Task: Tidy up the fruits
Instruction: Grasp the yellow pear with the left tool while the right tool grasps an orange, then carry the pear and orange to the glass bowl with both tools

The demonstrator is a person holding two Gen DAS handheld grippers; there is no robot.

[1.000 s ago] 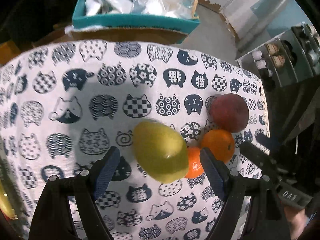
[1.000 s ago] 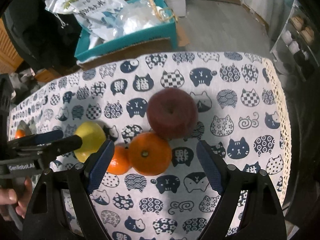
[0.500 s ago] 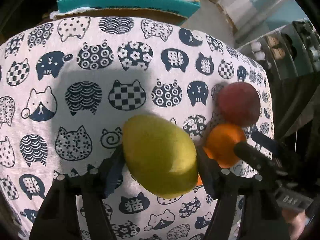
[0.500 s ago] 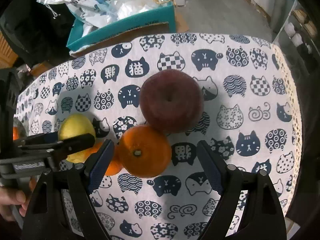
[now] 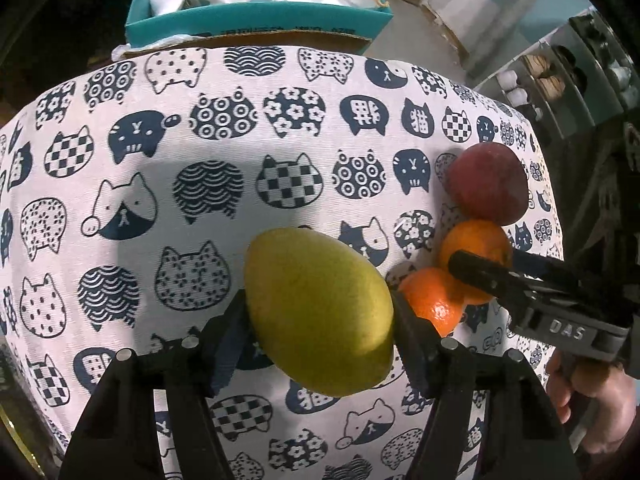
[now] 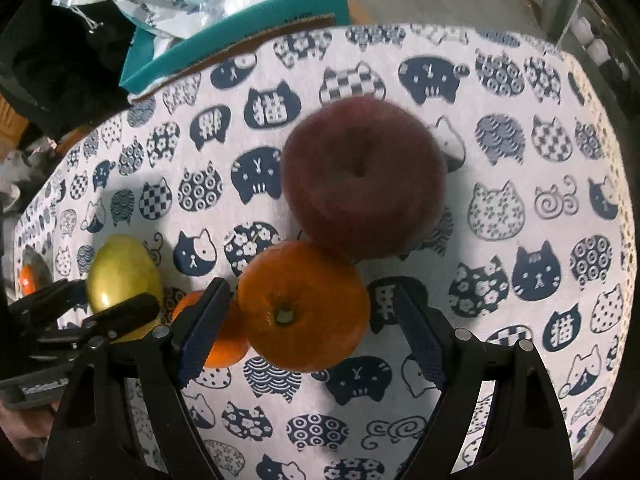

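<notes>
Left tongs (image 5: 320,316) clamp the smooth yellow-green pear (image 5: 318,312) for sorting; right tongs (image 6: 308,320) straddle the round orange (image 6: 304,306), wide.

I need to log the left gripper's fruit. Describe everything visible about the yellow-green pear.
The pear is large, egg-shaped and yellow-green, with smooth, faintly speckled, matte skin; no stem shows. It lies lengthwise between the two fingers of the left gripper, which press on both its sides. A small orange sits close on its right; contact cannot be told. Below is the cat-print tablecloth; whether the pear rests on it or is lifted is unclear.
</notes>
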